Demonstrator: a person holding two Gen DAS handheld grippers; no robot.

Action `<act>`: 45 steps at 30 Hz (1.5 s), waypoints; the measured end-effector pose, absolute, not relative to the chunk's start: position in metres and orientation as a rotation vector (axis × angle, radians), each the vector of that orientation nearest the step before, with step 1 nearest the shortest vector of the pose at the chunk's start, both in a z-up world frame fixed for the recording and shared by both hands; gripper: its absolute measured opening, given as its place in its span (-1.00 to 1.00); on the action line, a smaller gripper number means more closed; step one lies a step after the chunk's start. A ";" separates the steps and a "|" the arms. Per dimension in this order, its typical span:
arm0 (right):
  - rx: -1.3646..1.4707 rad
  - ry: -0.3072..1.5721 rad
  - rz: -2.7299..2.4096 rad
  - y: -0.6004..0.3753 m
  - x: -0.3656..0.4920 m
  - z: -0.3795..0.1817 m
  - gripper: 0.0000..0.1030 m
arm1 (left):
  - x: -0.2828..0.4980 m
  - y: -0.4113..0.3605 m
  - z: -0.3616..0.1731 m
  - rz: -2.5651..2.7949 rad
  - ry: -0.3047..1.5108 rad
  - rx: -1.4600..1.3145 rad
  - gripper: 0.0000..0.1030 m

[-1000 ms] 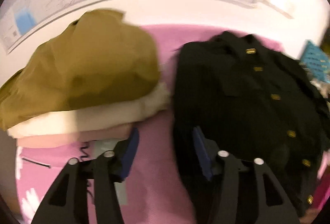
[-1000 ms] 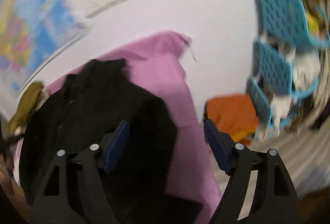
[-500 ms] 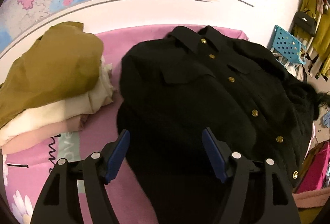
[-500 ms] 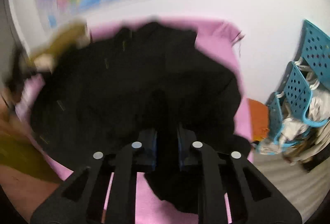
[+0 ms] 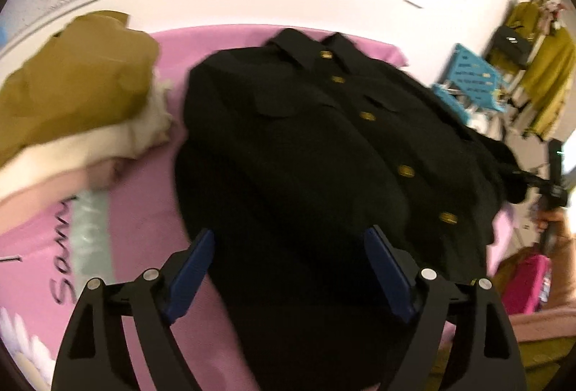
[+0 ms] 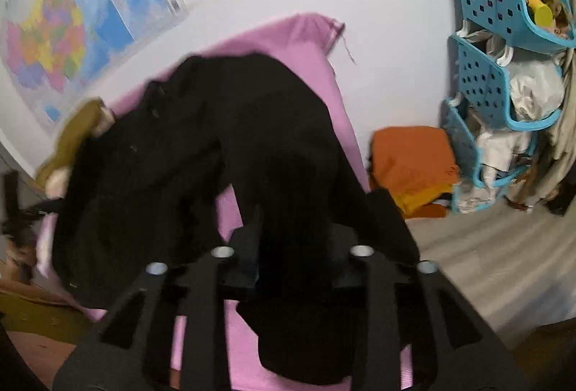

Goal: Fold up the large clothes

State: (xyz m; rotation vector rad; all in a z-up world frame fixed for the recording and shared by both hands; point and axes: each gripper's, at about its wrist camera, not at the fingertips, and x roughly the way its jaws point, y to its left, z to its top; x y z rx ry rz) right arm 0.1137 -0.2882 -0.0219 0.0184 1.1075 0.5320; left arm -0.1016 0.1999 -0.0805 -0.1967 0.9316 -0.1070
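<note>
Now black button-front jacket with gold buttons [image 5: 324, 153] lies face up on pink bedsheet [image 5: 144, 211]. Right gripper [image 6: 293, 247] clamped on jacket's black sleeve [image 6: 288, 175], pulling it off jacket's edge. Left gripper [image 5: 288, 268] spread wide over jacket hem, gripping nothing. Folded mustard, cream, pink clothes stack [image 5: 72, 110] just beside jacket.

**Gripper states**

Left gripper [image 5: 288, 268]: jaws spread wide, blue pads [image 5: 190, 268] apart, holding nothing, poised above the black jacket [image 5: 306, 146]. Right gripper [image 6: 291, 247]: jaws closed, clamping a fold of the jacket's sleeve between them.
</note>
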 end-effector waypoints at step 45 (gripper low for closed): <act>-0.334 0.871 1.215 -0.122 -0.030 -0.025 0.60 | -0.165 0.174 -0.068 0.014 0.950 -0.291 -0.82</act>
